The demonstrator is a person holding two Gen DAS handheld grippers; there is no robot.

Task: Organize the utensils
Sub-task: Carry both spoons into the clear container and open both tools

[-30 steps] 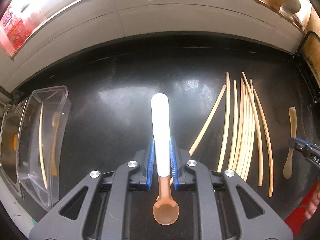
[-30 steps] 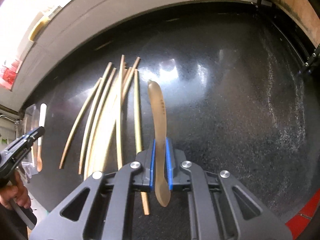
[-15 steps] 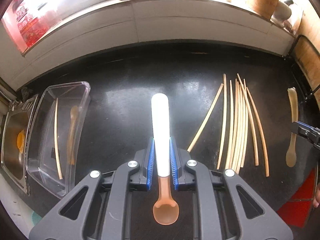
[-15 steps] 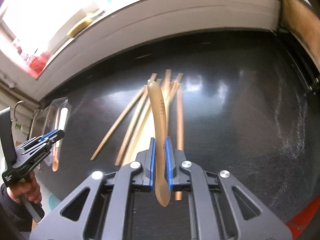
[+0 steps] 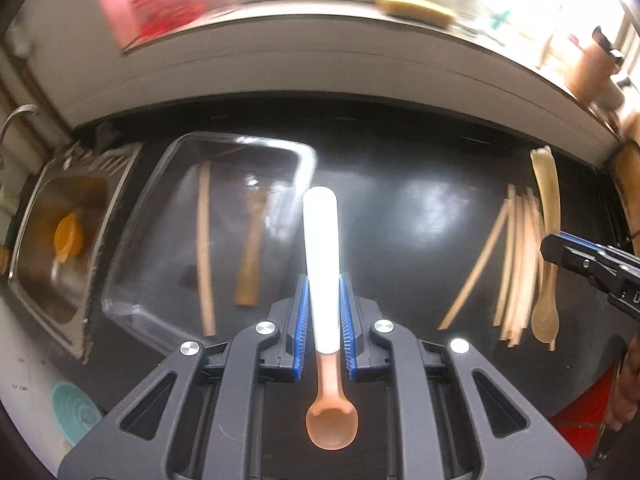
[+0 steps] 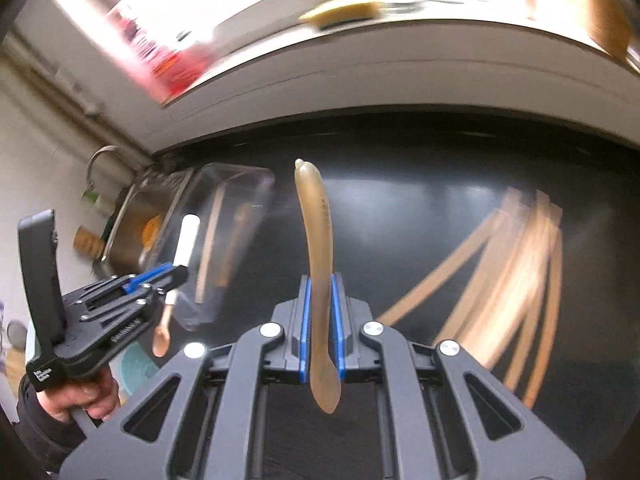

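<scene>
My left gripper [image 5: 322,312] is shut on a white-handled spoon [image 5: 320,248] with a pink bowl, held above the black counter just right of a clear plastic bin [image 5: 176,184]. The bin holds a chopstick [image 5: 205,248] and a tan spoon [image 5: 251,256]. My right gripper [image 6: 319,320] is shut on a beige spoon [image 6: 314,232], held in the air. It also shows in the left wrist view [image 5: 547,208]. Several wooden chopsticks [image 5: 516,264] lie on the counter at the right. The left gripper shows in the right wrist view [image 6: 168,272].
A steel sink [image 5: 60,216] with an orange object lies left of the bin. A teal round item [image 5: 76,412] sits at the counter's front left. A white tiled wall and a sill with a yellow sponge [image 5: 412,8] run along the back. A red patch [image 5: 580,428] is at front right.
Both grippers have swung left with their spoons. The bin has come from the far left towards the centre of both views. The chopsticks have shifted right.
</scene>
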